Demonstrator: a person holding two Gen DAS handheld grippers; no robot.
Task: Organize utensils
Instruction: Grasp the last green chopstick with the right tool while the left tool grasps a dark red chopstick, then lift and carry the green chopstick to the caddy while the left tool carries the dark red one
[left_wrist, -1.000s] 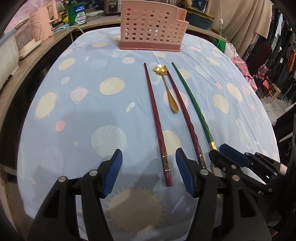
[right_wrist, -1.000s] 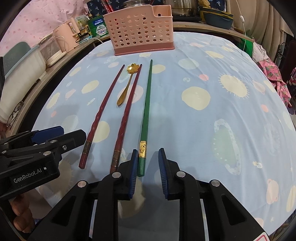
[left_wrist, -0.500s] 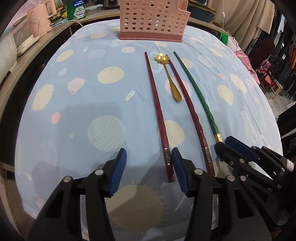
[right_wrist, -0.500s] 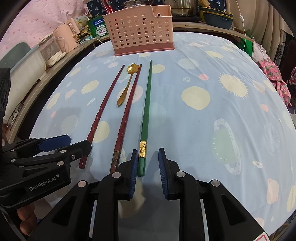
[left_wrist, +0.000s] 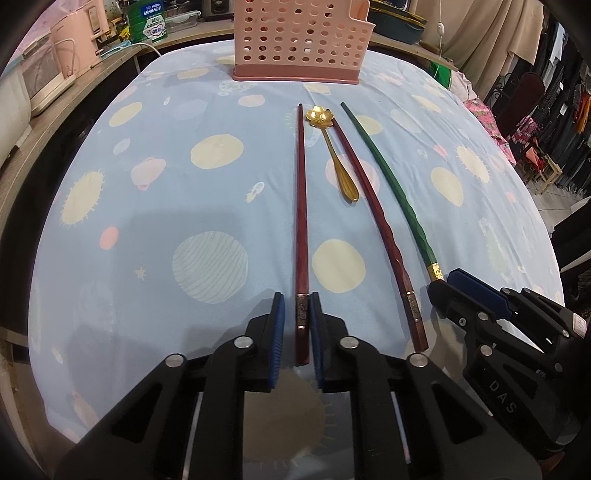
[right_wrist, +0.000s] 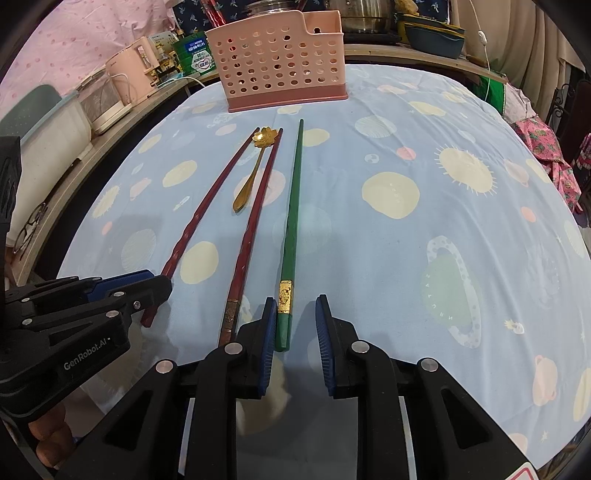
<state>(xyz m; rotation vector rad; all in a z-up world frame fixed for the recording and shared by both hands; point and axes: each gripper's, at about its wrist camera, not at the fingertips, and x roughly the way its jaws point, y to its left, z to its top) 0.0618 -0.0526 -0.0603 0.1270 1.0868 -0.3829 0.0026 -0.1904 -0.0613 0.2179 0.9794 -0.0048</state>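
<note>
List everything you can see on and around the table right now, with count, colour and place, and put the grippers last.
red chopsticks: 2, dark red, lying lengthwise on the cloth, one either side of the spoon; second one.
green chopstick: 1, green with gold band, rightmost of the row.
spoon: 1, gold, flower-shaped bowl, between the red chopsticks.
utensil basket: 1, pink, perforated, upright at the far edge.
tablecloth: 1, light blue with planets and suns, covering the table.
appliances: several, pink and white, on the side counter at left.
pots and dishes: several, behind the basket.
left hand-held gripper: 1, black with blue pads, nearly closed around the left red chopstick's end.
right hand-held gripper: 1, same, open around the green chopstick's end.
</note>
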